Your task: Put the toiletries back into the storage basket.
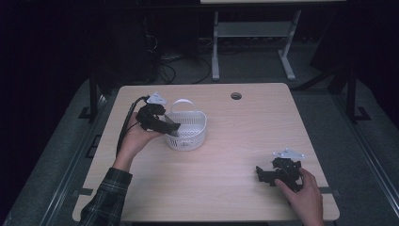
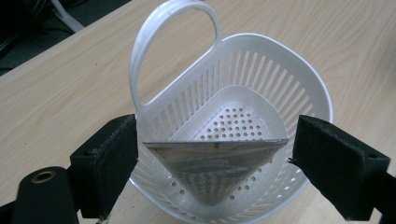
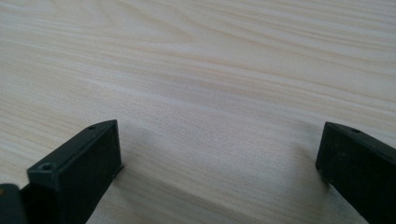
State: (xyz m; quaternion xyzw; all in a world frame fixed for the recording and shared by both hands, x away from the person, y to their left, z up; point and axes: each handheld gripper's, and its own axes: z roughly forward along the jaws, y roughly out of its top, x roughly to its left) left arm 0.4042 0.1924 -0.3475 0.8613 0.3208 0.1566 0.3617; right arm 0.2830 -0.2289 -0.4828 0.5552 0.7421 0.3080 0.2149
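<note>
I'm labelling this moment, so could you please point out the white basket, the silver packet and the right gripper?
white basket [image 2: 299, 70]: left gripper view, far rim.
silver packet [image 2: 212, 163]: left gripper view, middle of its face.
right gripper [image 1: 261, 175]: high view, between the jaw tips.

silver packet [image 2: 212, 169] print blurred, no legible text anywhere

Print on the grey packet [image 2: 212, 161] is unreadable.

A dim lab: a bare wooden table [image 1: 235, 141], tangled floor cables [image 1: 174, 66], and a metal-framed bench [image 1: 254, 33] behind.
</note>
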